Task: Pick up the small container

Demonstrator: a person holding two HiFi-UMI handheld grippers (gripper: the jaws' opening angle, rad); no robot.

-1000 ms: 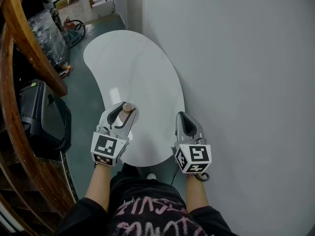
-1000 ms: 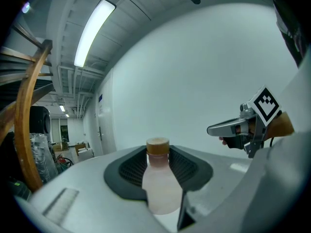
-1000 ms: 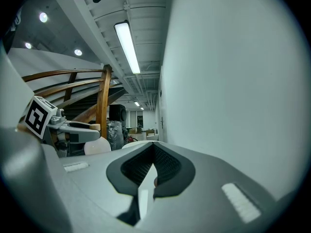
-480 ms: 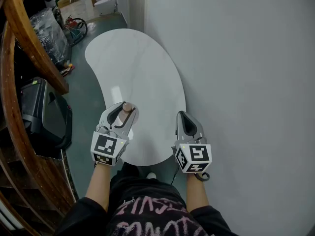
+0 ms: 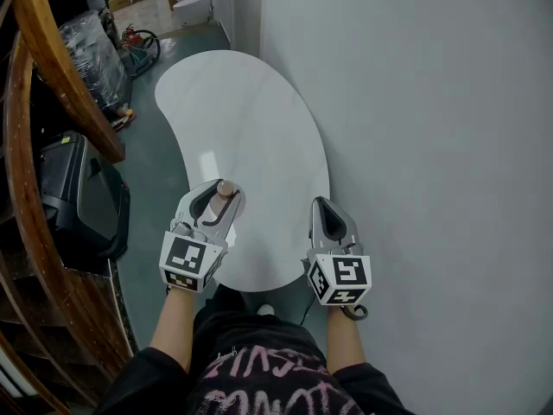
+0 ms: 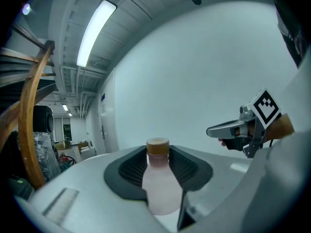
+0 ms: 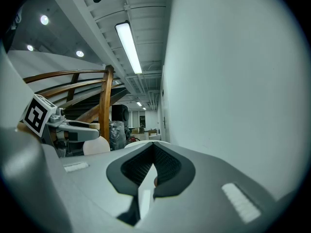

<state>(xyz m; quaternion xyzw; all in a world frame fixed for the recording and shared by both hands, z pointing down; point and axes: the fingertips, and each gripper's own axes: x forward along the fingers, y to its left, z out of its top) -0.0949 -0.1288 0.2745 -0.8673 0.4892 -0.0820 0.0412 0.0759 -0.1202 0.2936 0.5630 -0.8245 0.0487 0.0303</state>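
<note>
Grasp stage: left gripper pinches small container, lower centre-left of frame, over white table. Right gripper pressed together, empty. Next, probably: lift it straight up.

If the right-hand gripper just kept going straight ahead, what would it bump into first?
Nothing obvious. The right gripper points along the white table, close beside the wall. Its line looks free above the tabletop as far as the views show, though depth is hard to judge.
</note>
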